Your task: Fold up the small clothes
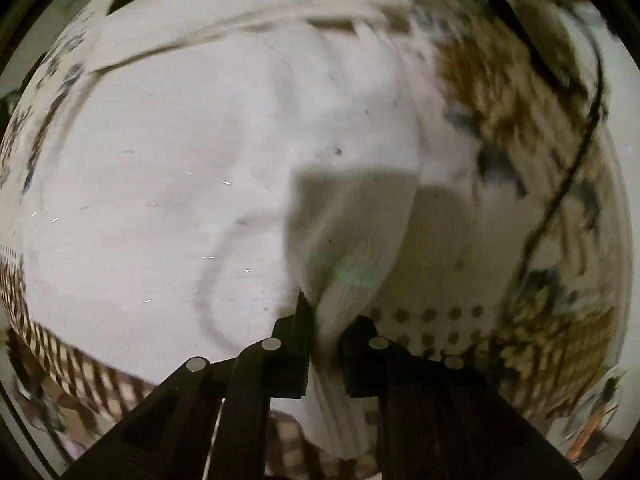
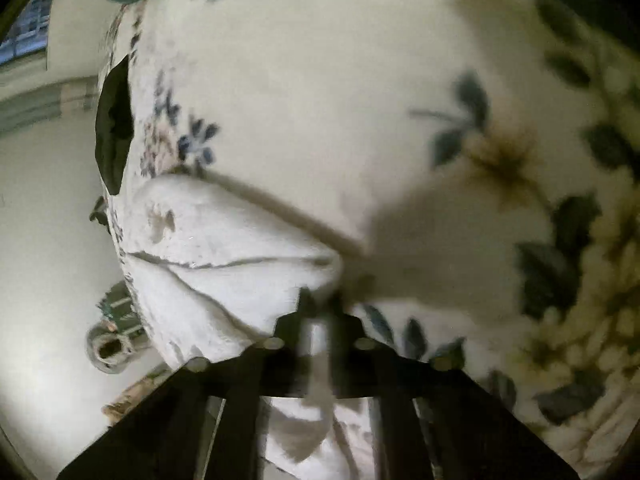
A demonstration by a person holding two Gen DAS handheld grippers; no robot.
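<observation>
A small white garment (image 1: 168,184) lies spread over a patterned bedsheet (image 1: 520,120). In the left wrist view my left gripper (image 1: 324,324) is shut on a ribbed edge of this garment (image 1: 344,360), which bunches up between the fingers. In the right wrist view my right gripper (image 2: 320,312) is shut on another edge of the white garment (image 2: 224,264), which lies folded and creased to the left of the fingers. The views are blurred.
The floral bedsheet (image 2: 440,80) covers the bed. A black cable (image 1: 568,168) runs across the sheet at the right. Beyond the bed's left edge are pale floor (image 2: 44,240) and a small round object (image 2: 108,348).
</observation>
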